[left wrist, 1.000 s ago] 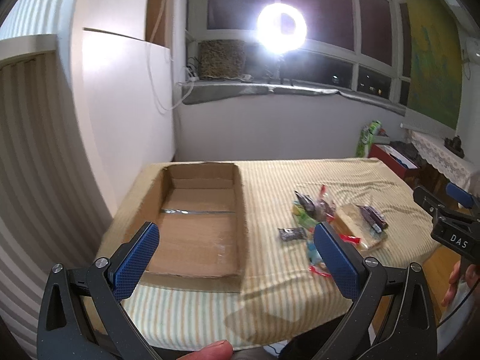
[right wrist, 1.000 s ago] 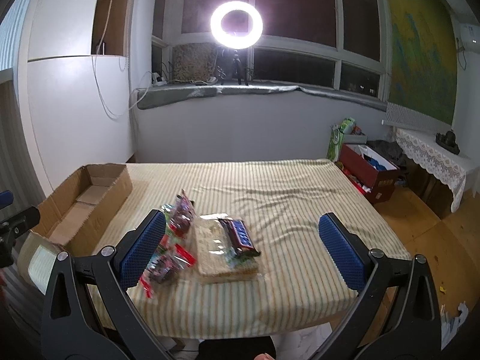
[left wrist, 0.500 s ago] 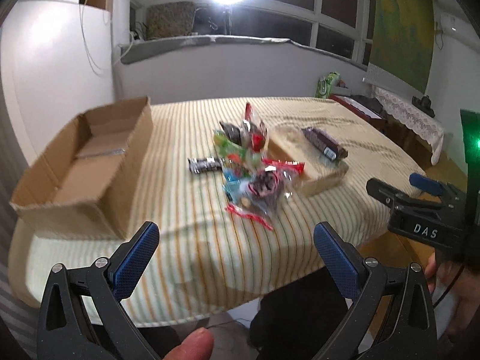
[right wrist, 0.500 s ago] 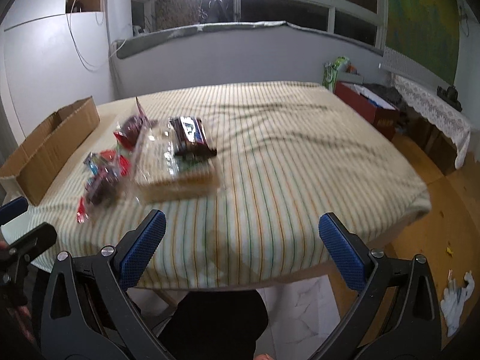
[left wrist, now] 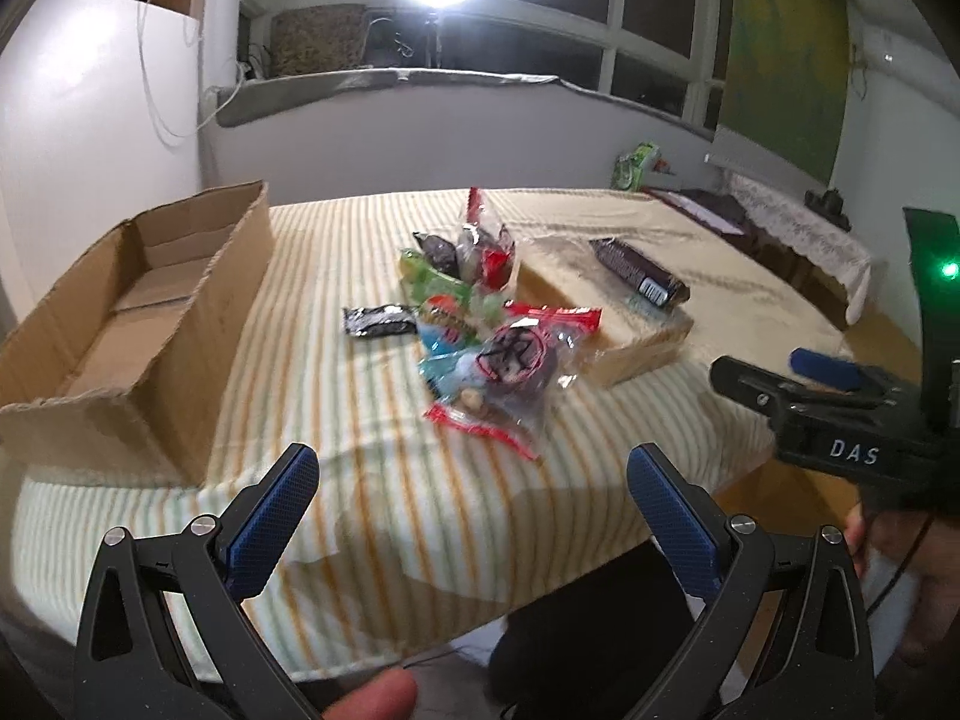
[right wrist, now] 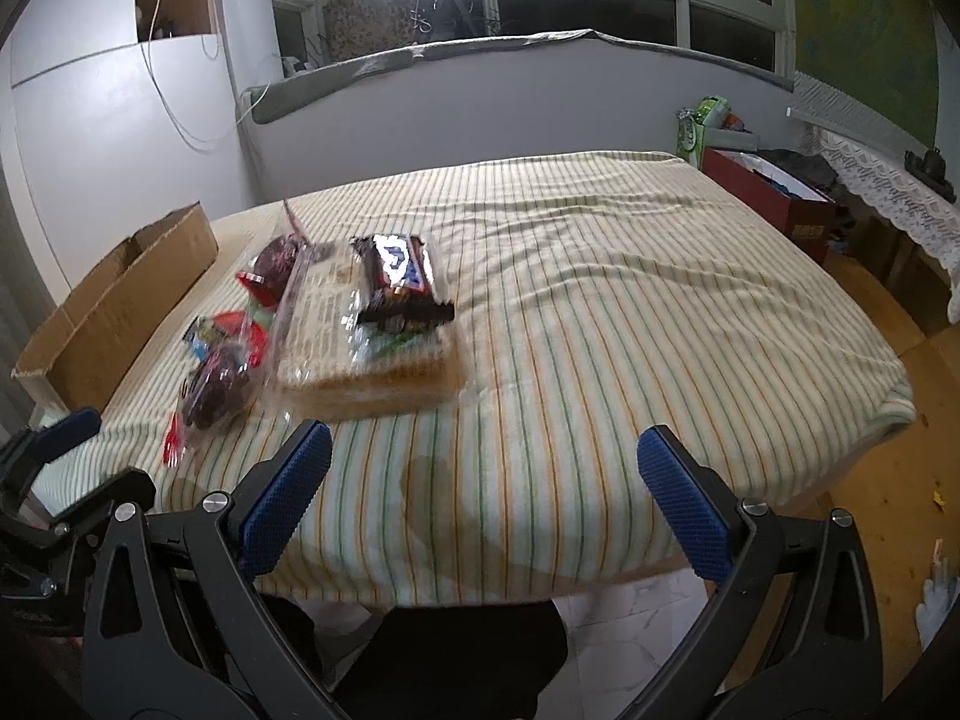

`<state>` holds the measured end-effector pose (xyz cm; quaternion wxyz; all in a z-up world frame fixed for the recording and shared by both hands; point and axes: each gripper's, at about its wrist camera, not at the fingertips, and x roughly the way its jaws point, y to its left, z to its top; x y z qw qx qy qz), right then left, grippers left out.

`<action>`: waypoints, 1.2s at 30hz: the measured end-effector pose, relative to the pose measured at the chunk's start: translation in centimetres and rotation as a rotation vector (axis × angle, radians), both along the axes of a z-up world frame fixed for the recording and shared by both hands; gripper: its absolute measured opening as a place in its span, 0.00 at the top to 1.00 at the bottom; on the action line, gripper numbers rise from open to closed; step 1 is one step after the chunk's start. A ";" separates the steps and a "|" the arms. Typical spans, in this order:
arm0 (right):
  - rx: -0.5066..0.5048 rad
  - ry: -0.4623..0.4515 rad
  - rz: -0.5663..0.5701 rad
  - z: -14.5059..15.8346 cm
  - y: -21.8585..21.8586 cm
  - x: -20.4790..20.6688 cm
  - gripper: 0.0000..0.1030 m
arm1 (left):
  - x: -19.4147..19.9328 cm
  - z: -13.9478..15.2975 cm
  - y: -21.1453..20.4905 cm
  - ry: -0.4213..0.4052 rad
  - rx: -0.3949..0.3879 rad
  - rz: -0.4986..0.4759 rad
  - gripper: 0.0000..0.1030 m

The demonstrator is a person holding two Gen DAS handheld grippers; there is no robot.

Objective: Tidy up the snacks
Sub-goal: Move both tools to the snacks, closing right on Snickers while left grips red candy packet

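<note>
since a second ago both views have swung down off the window and closer to the table; the snack pile now sits larger and nearer centre.

table (right wrist: 600, 276), striped cloth, is bare across its right half, so open room to work lies there, with the near edge just ahead of my fingers. cardboard box (left wrist: 138, 324) stands open-topped at the left edge, apparently empty, likely the destination. flat wrapped cake pack (right wrist: 366, 336) carries a dark chocolate bar (right wrist: 399, 276) on top. small snack bags (left wrist: 504, 360) are heaped between box and cake pack, and a black sachet (left wrist: 379, 320) lies just beside them. left gripper (left wrist: 474, 516) and right gripper (right wrist: 483, 492) hover short of the pile, jaws spread wide, holding nothing, probably to suit either target.
</note>
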<state>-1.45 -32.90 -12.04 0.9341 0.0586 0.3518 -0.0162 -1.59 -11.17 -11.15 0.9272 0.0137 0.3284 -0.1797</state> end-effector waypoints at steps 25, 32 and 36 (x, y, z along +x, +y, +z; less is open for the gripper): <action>0.095 -0.048 0.168 0.2 0.3 7.6 0.15 | 4.0 -1.3 -2.6 0.024 0.007 -0.121 0.24; 0.134 -0.061 0.217 -0.1 0.3 7.6 0.64 | 4.0 -1.1 -3.2 0.003 0.020 -0.153 0.56; 0.127 -0.073 0.213 0.0 0.4 7.2 0.66 | 4.3 -0.7 -2.8 0.001 -0.009 -0.149 0.67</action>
